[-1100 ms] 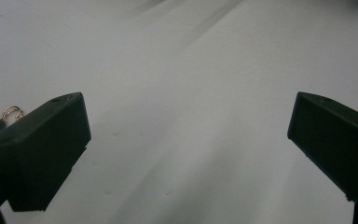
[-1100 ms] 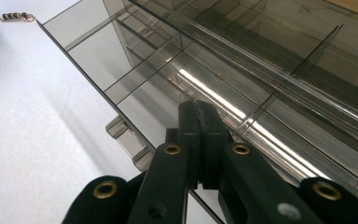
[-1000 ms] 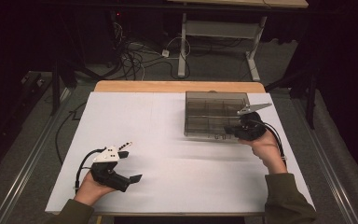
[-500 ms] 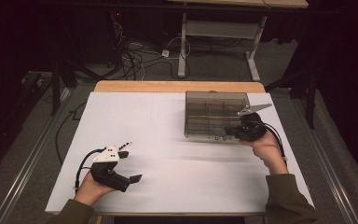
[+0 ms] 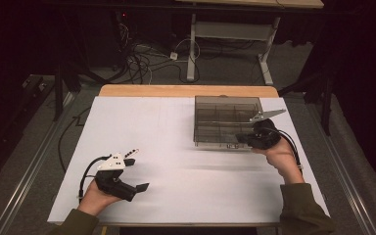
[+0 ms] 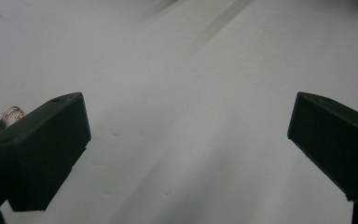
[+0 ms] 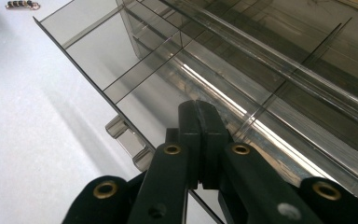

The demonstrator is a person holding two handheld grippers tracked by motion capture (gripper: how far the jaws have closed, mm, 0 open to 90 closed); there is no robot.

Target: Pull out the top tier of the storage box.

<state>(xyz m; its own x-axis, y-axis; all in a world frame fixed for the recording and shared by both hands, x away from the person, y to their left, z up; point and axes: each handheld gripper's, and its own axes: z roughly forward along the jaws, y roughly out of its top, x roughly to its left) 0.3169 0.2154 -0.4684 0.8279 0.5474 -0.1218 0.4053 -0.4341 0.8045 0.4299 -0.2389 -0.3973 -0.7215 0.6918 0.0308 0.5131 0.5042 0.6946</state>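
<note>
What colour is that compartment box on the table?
The box is see-through smoky grey plastic, seen best in the right gripper view.

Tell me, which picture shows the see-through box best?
The high view: the whole smoky plastic box sits on the white table, its dividers visible. The right gripper view shows its near edge and compartments up close. The left gripper view looks at bare table.
</note>
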